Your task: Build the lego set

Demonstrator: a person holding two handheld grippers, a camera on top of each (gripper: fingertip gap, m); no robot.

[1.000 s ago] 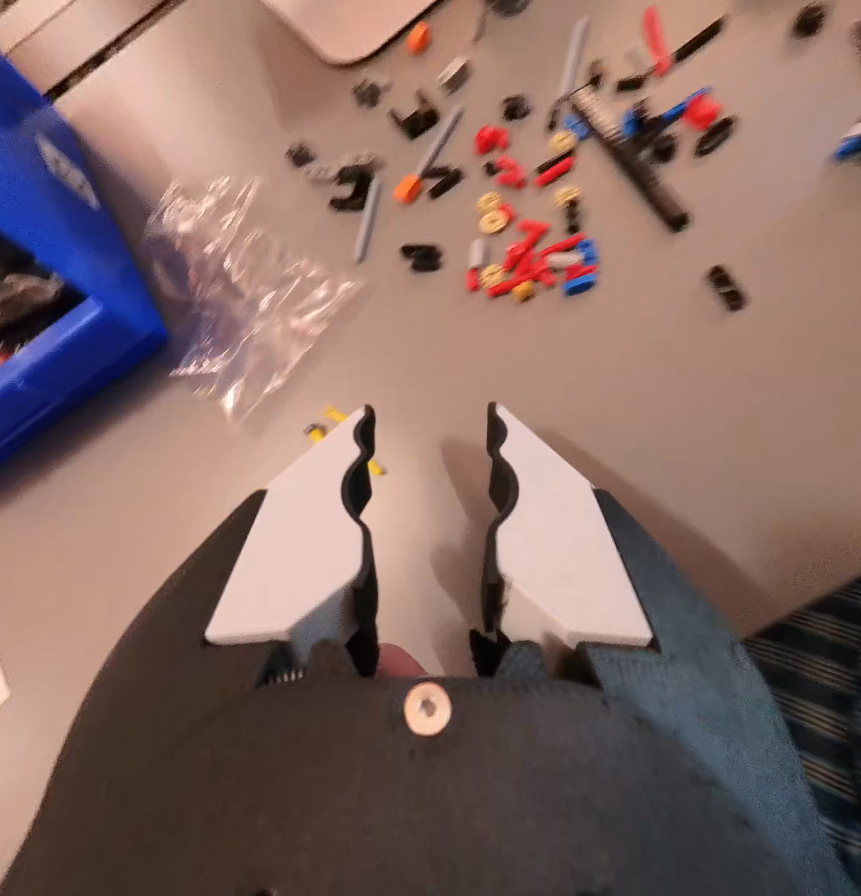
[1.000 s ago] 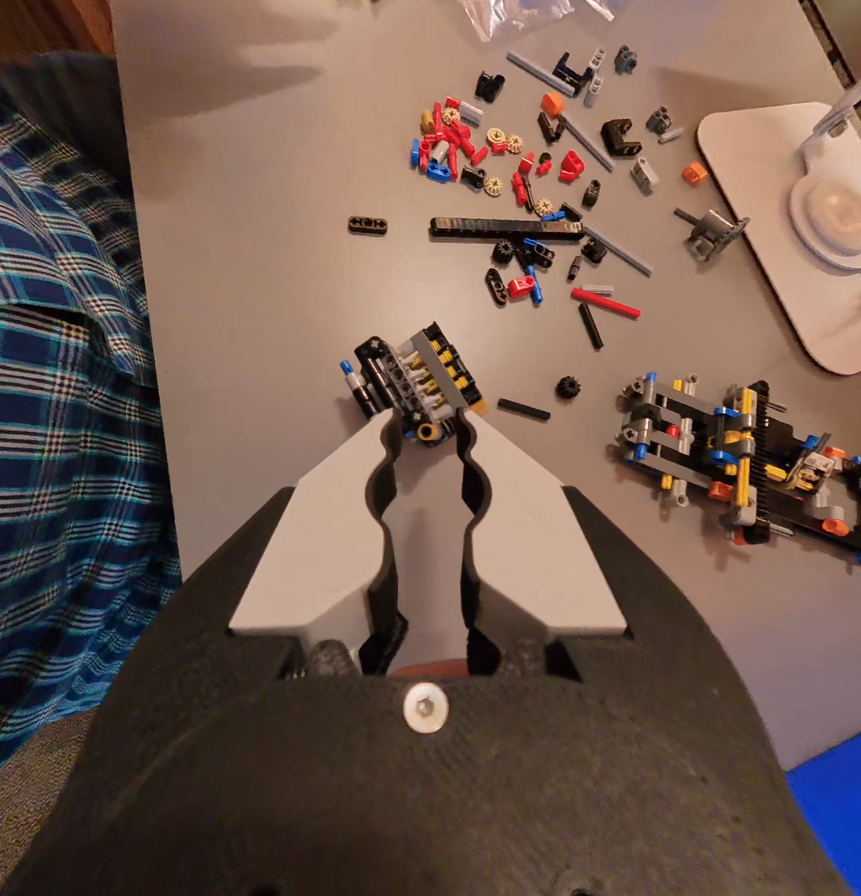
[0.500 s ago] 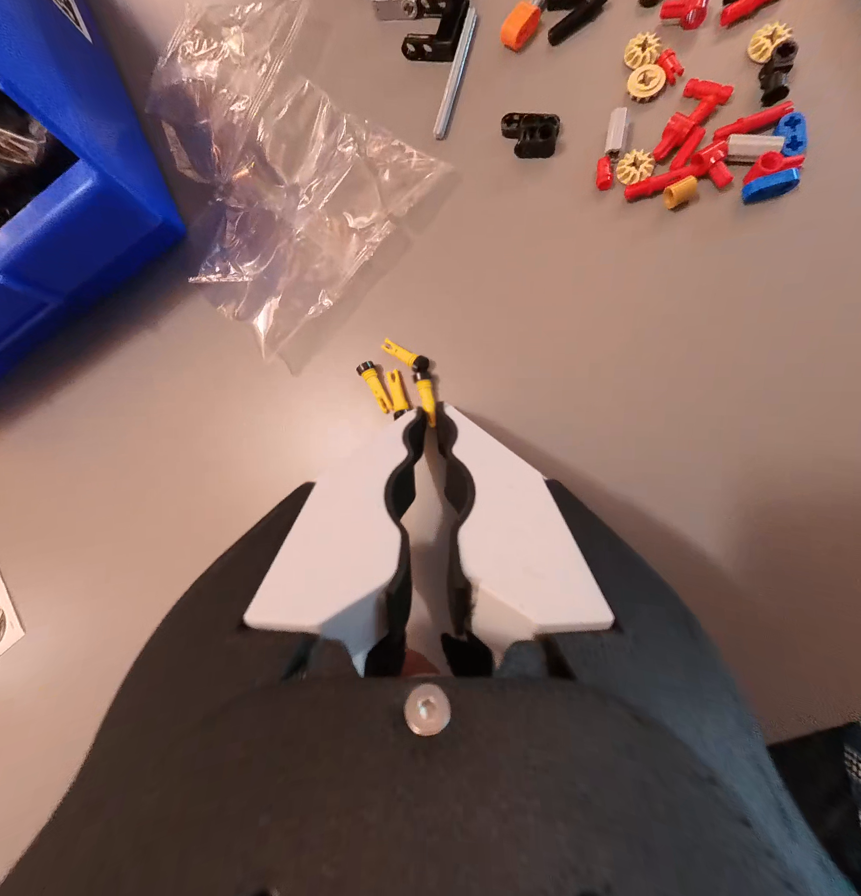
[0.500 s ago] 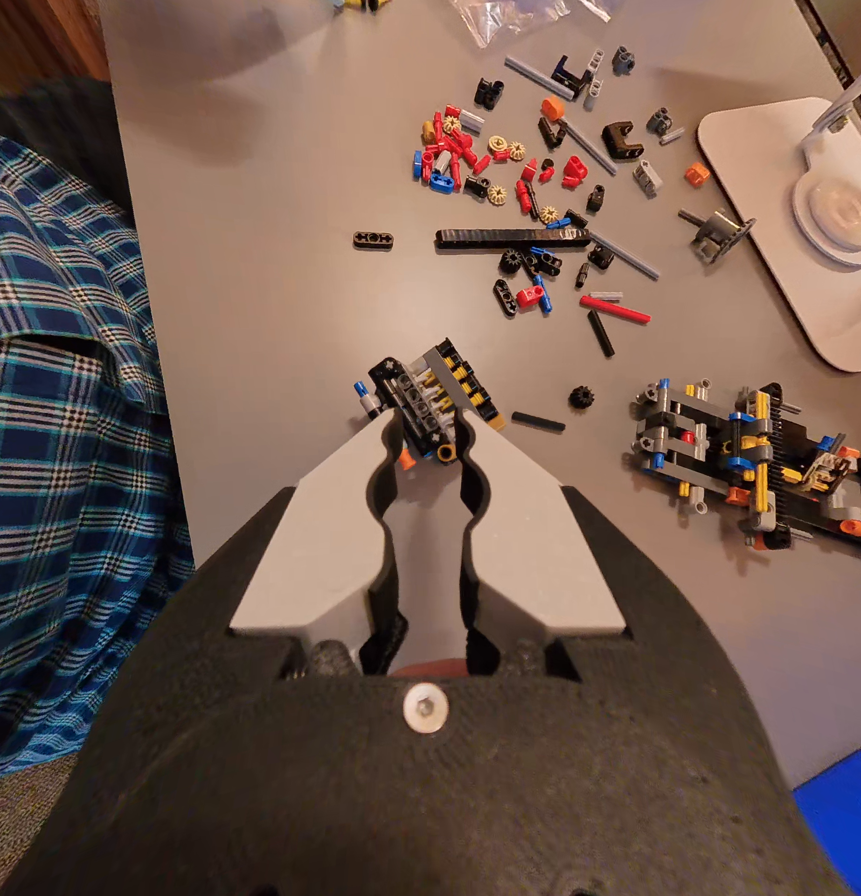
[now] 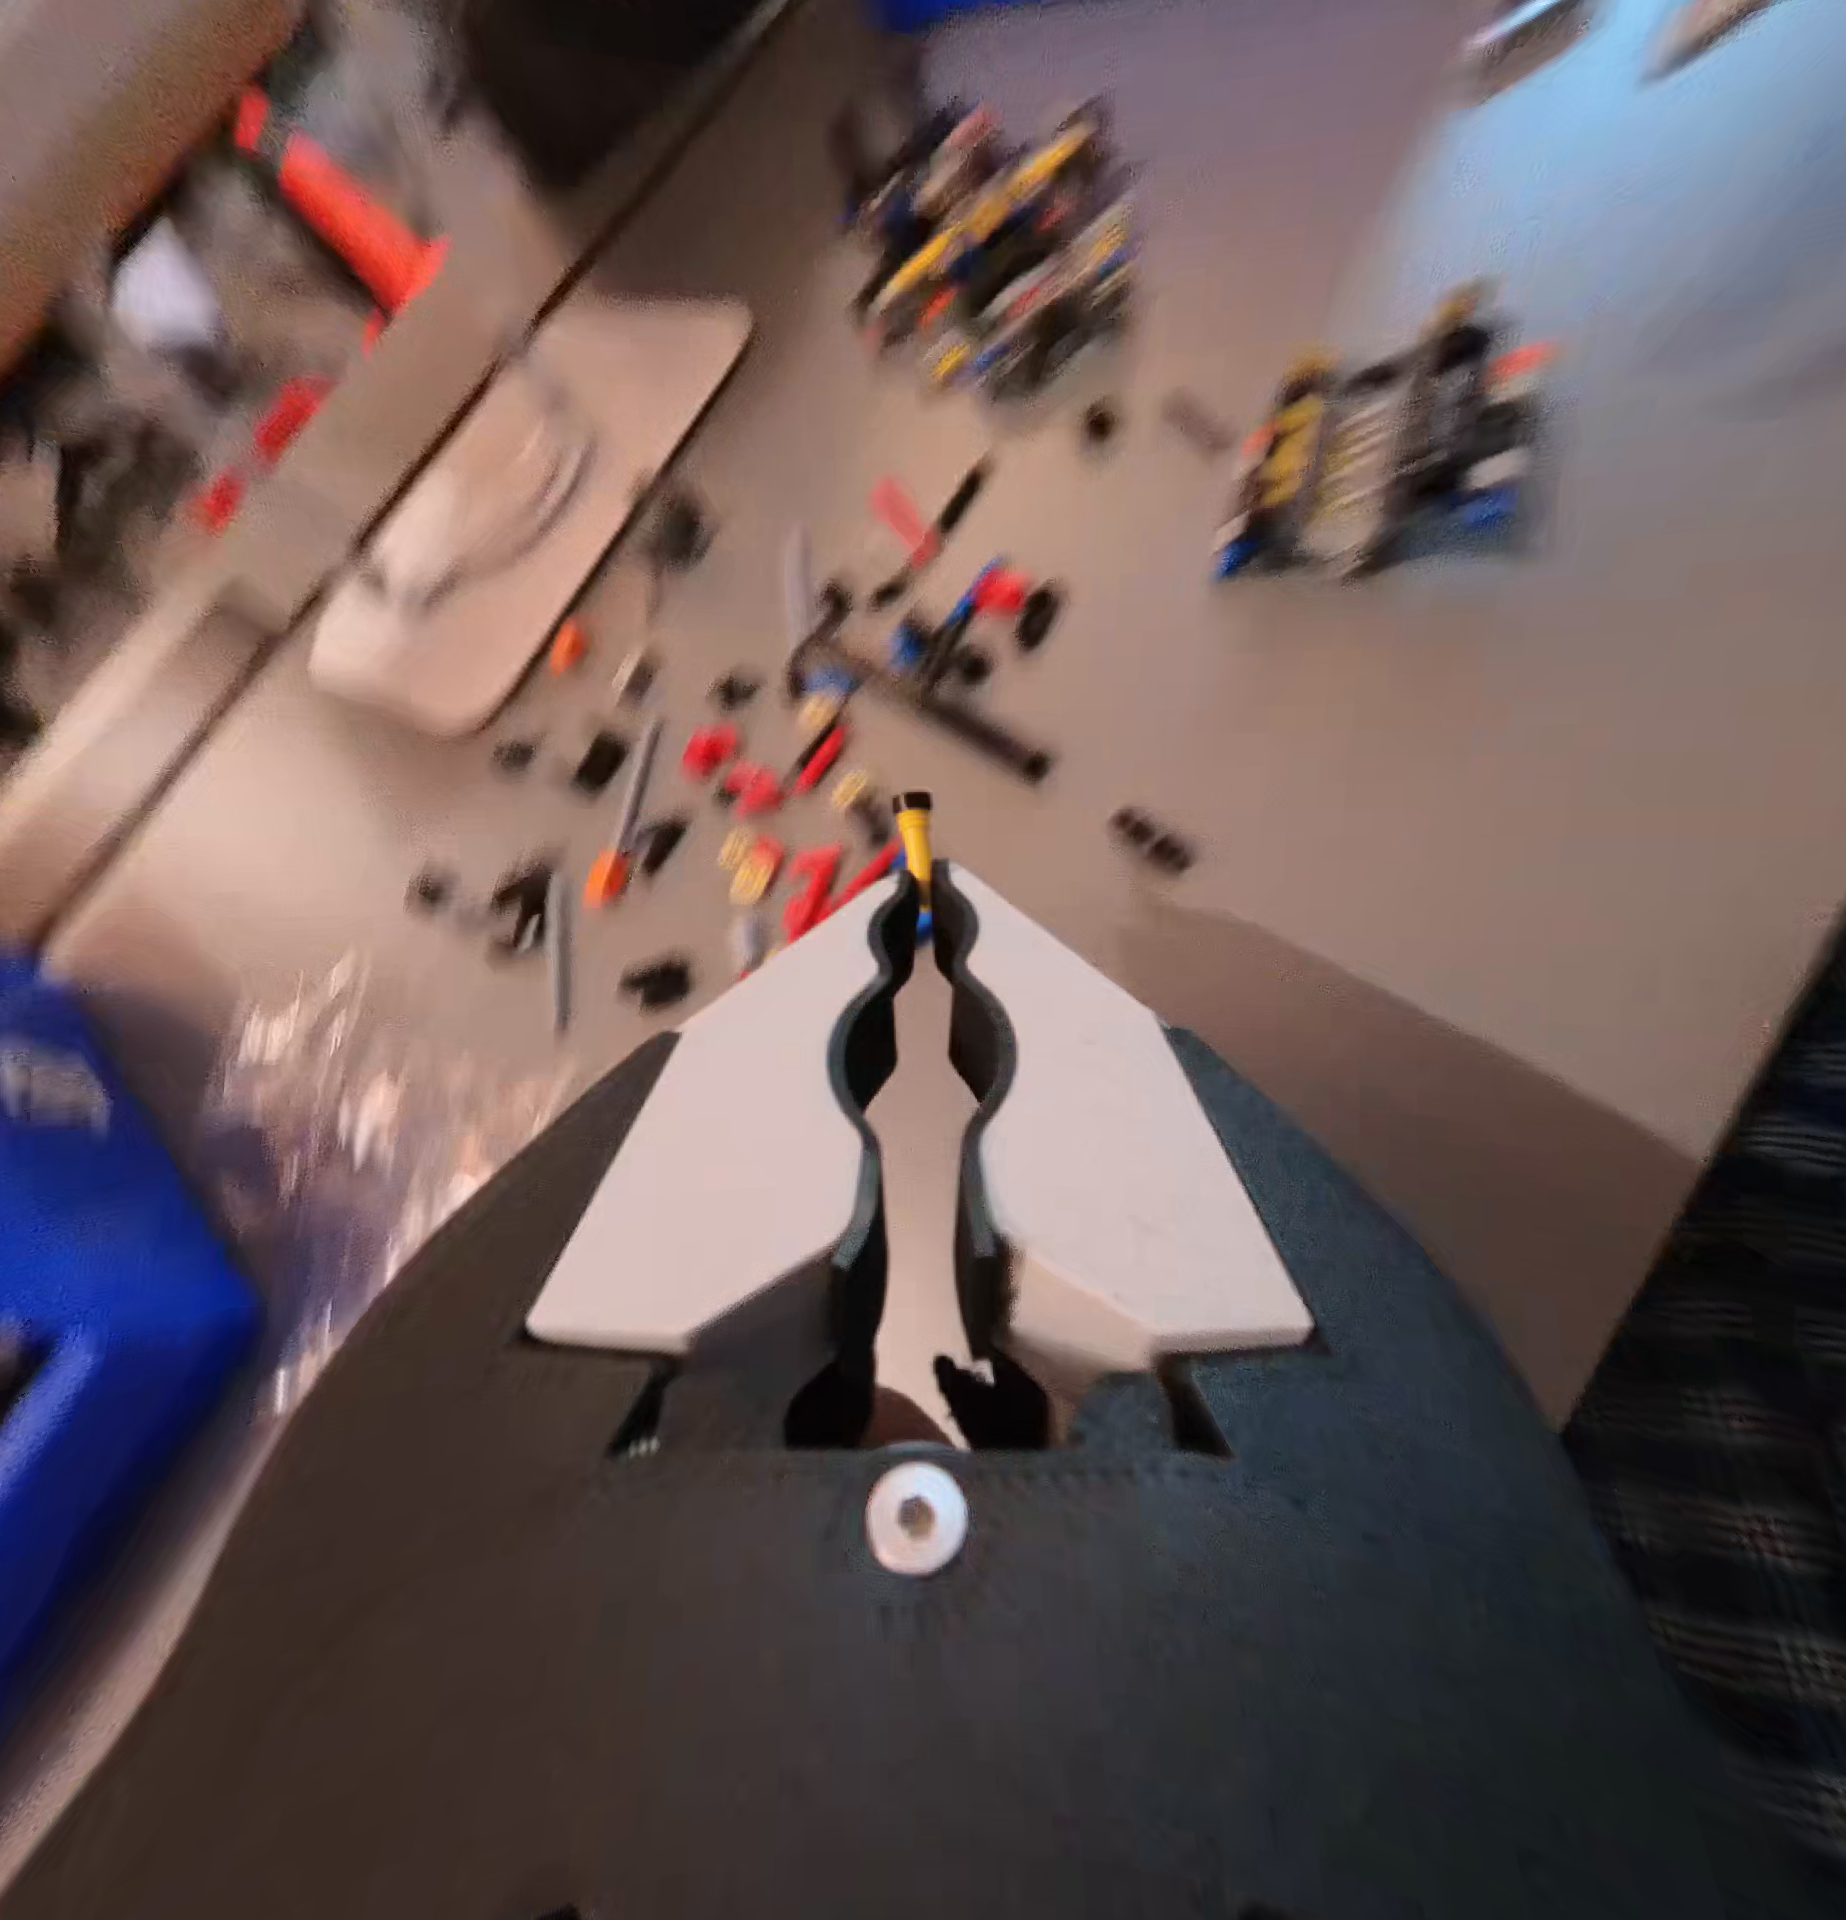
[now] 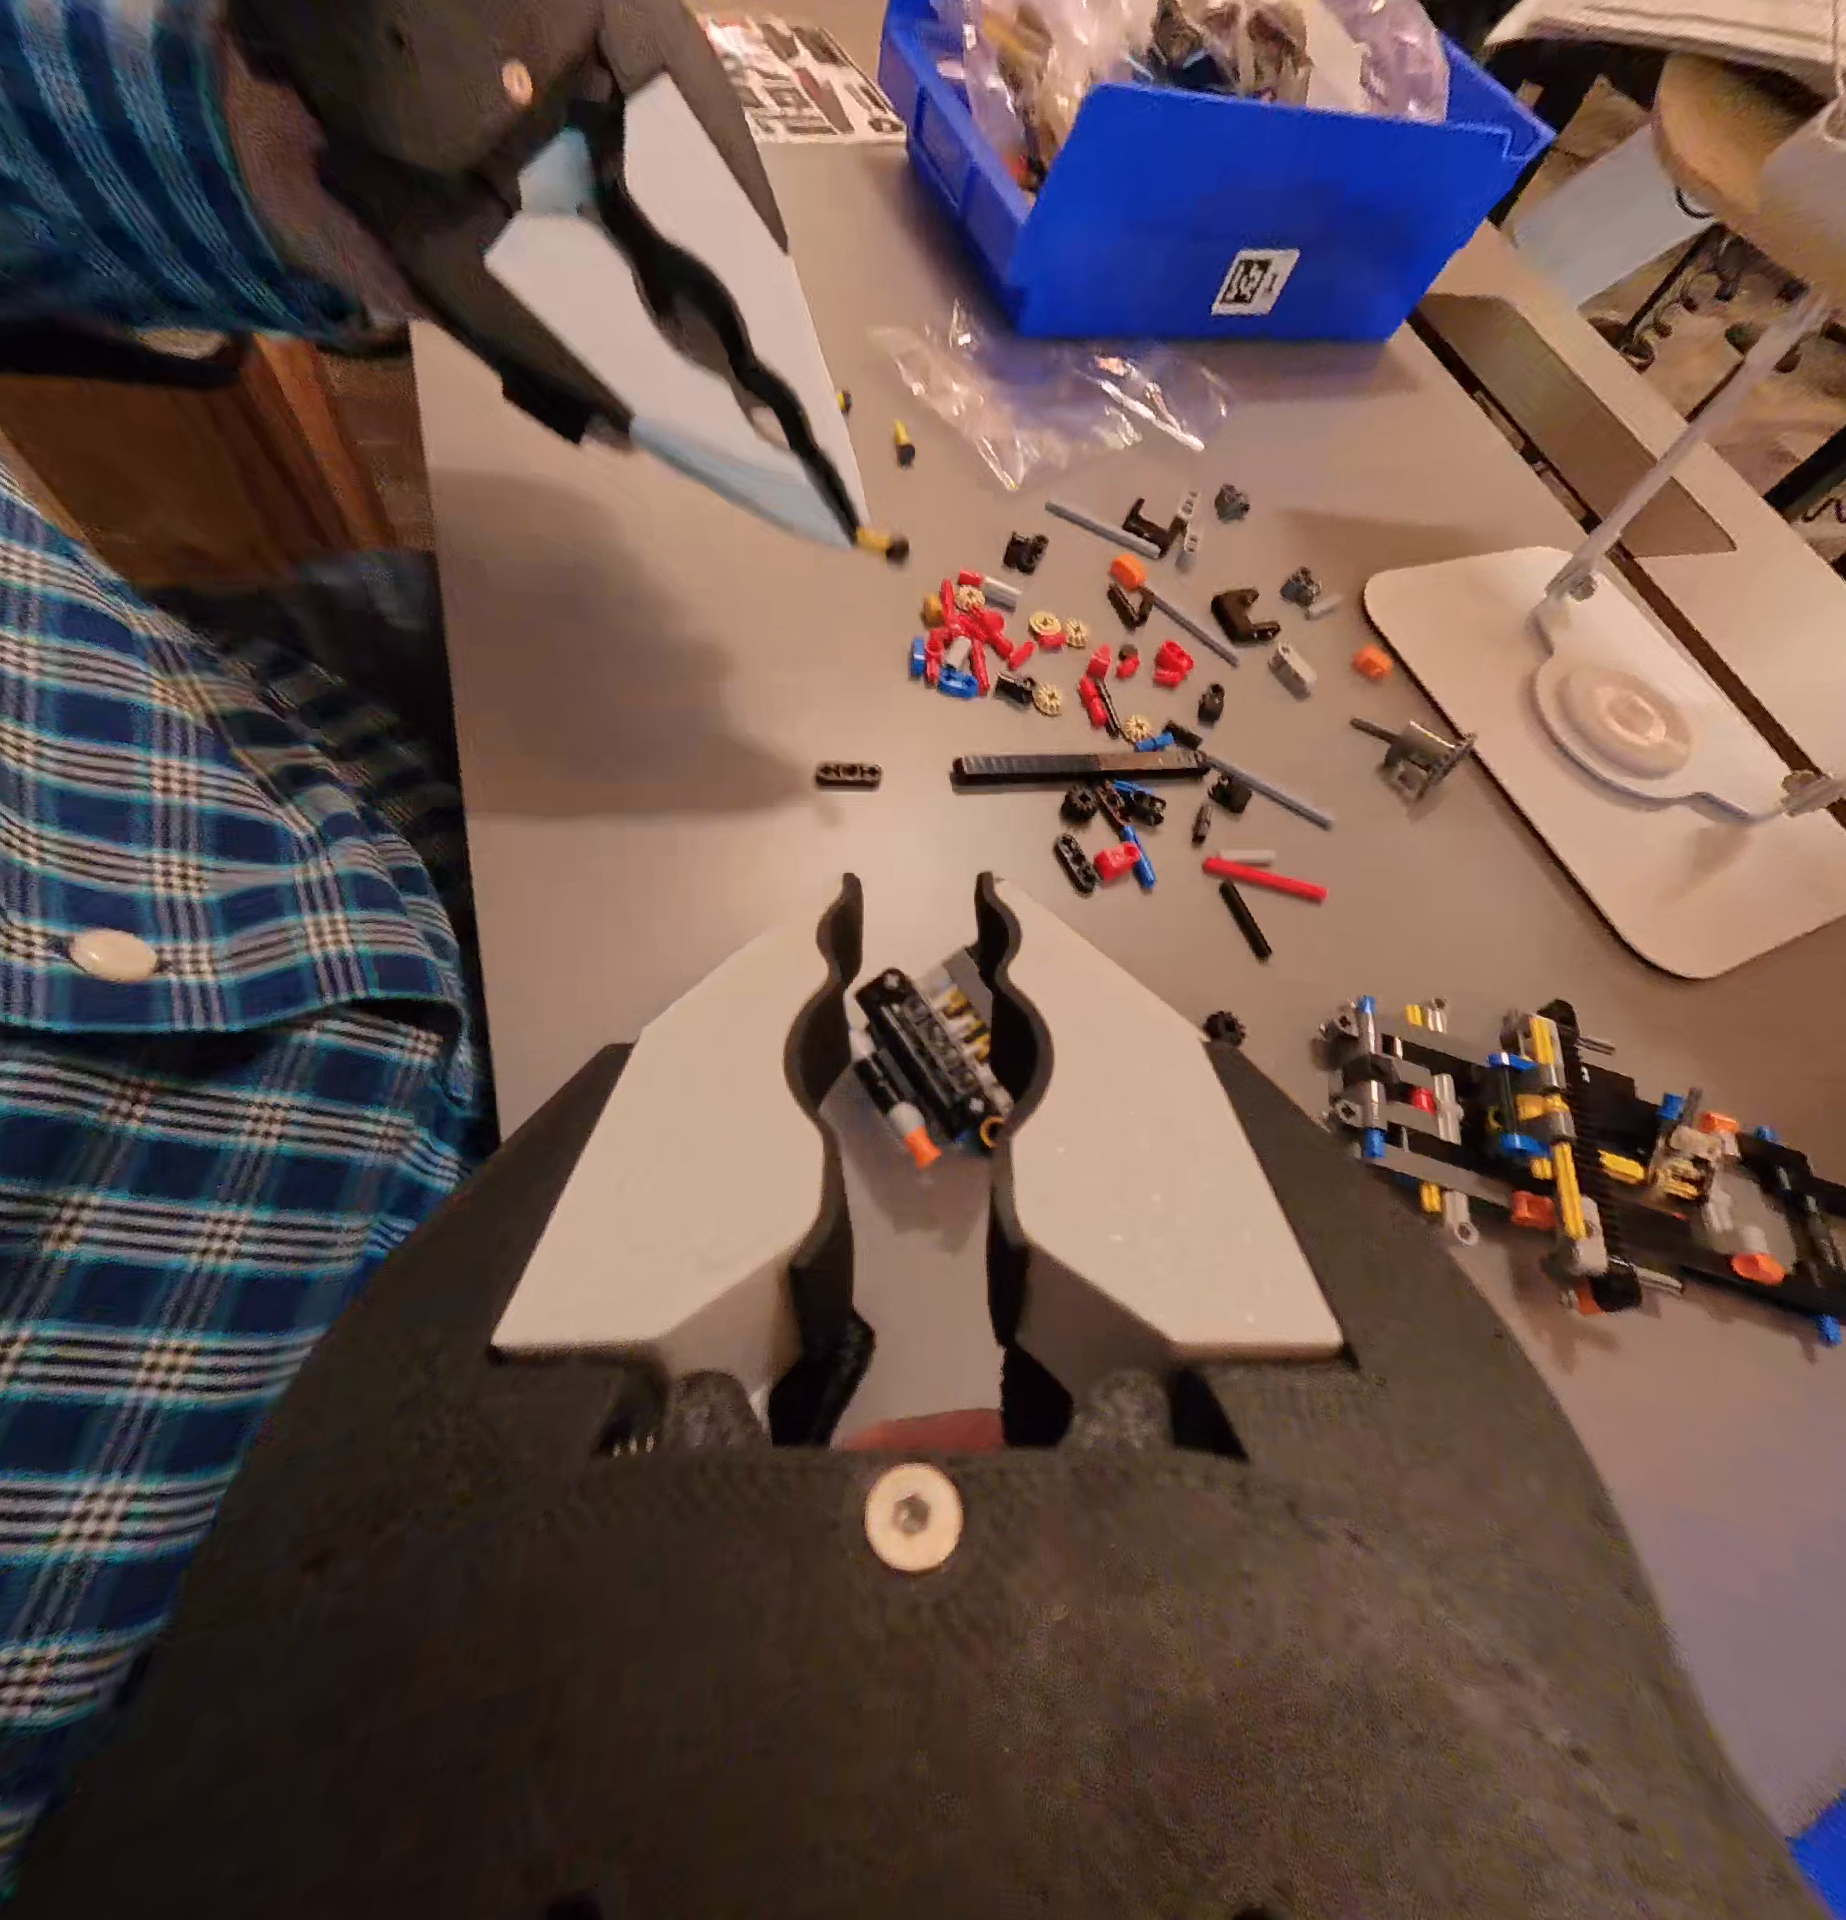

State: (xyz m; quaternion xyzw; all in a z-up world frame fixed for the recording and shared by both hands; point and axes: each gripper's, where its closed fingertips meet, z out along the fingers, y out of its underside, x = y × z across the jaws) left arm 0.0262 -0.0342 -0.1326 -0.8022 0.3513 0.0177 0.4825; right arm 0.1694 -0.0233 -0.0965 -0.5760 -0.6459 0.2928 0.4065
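Observation:
My left gripper is shut on a small yellow pin with a black end and holds it above the table. This view is blurred. The left gripper also shows in the right wrist view, top left, with the pin at its tips. My right gripper has its jaws closed on a small black, grey and yellow assembly, which sits deep between the fingers. A larger chassis build lies on the table to its right. Two more yellow pins lie near the bag.
Loose parts and a long black beam lie mid-table. A blue bin, a clear bag and a sticker sheet are at the far end. A white stand base is right. A plaid sleeve and the table edge are left.
My left gripper shut on a yellow pin, lifted it and swung toward the loose parts. The small assembly moved from my right gripper's tips to deeper between its fingers.

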